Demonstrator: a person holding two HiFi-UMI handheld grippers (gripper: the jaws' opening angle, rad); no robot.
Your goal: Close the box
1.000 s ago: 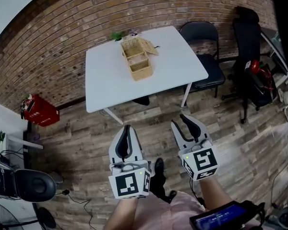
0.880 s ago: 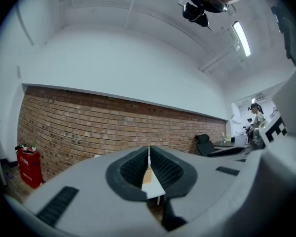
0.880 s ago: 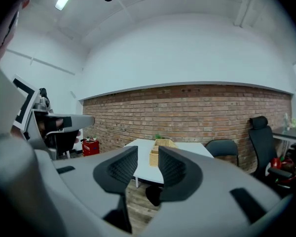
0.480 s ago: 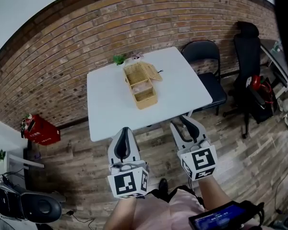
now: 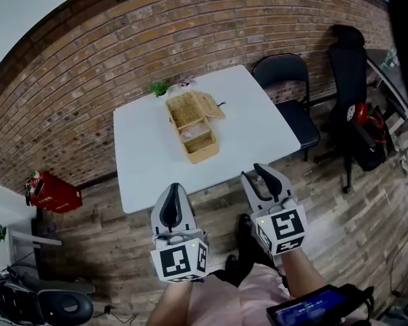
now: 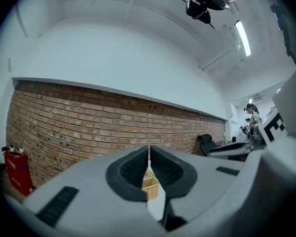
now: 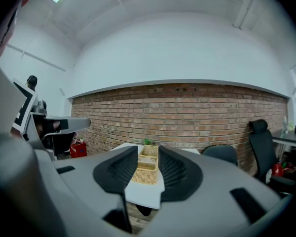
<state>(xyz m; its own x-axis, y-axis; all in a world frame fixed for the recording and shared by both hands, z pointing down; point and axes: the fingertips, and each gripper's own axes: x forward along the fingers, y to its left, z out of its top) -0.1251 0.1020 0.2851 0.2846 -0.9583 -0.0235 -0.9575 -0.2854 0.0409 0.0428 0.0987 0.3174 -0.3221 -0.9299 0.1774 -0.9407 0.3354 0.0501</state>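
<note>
The left gripper (image 5: 173, 195) is pressed together and the right gripper (image 5: 257, 176) spread, both empty. Shoving the lid (image 5: 211, 104) carelessly could slide the light box (image 5: 194, 133) across the table (image 5: 143, 165).

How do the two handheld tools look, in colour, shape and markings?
The left tool and the right tool are alike: pale grey tapered shells with black ribbed pads inside. Each carries a white cube with black square markers at its rear. No cables are visible.
</note>
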